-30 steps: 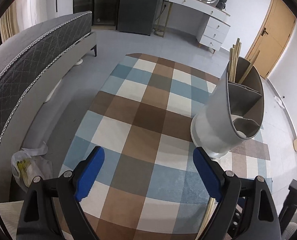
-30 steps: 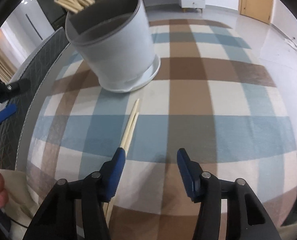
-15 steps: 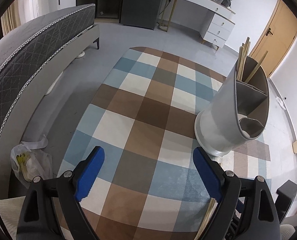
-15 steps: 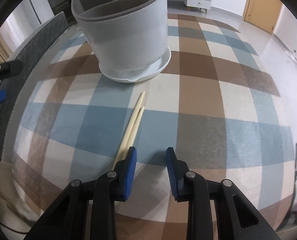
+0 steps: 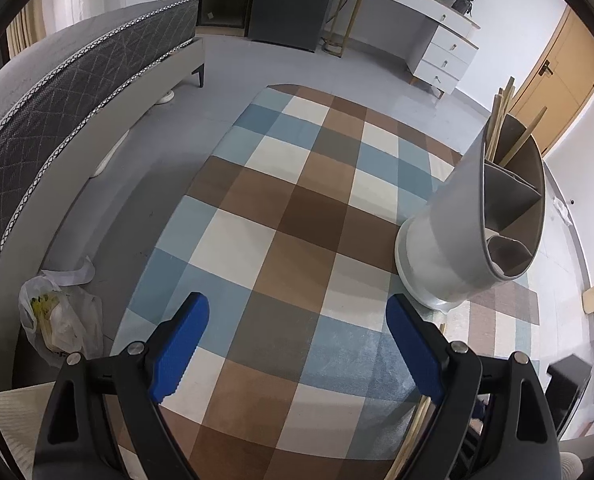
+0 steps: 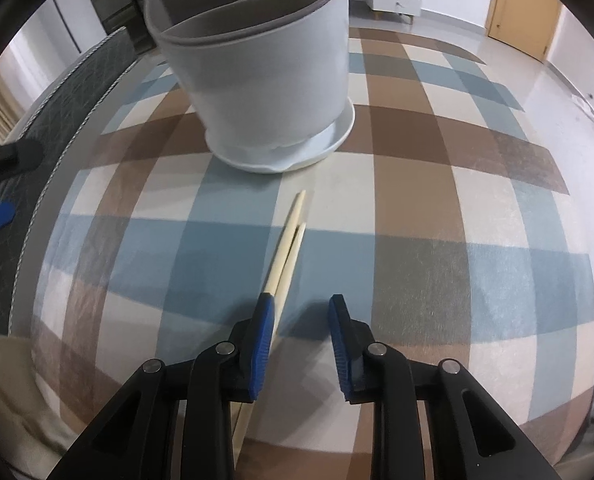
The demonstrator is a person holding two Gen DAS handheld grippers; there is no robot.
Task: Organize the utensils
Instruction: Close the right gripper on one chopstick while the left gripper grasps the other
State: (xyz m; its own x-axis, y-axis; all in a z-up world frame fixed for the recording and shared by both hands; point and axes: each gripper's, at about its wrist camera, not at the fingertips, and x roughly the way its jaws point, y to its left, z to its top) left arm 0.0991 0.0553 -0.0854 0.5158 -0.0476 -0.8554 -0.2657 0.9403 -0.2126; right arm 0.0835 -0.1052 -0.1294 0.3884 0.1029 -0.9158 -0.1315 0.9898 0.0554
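Nearby, two slim wooden chopsticks (image 6: 287, 254) lie on soft checked rug (image 6: 417, 208).

The checked rug (image 5: 297, 216) lies bare at 12 o'clock of the left tool (image 5: 297, 328). At 2 o'clock the utensil holder (image 5: 453, 232) blocks passage; a bed (image 5: 69, 92) walls off 10 o'clock.

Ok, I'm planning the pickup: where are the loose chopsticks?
In the right wrist view, the chopsticks lie on the checked rug, just before the white holder, beside the right gripper's left finger.

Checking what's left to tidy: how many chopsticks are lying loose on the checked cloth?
2: the chopsticks lie side by side before the holder, passing beside the right gripper's left jaw. Their near ends are hidden.
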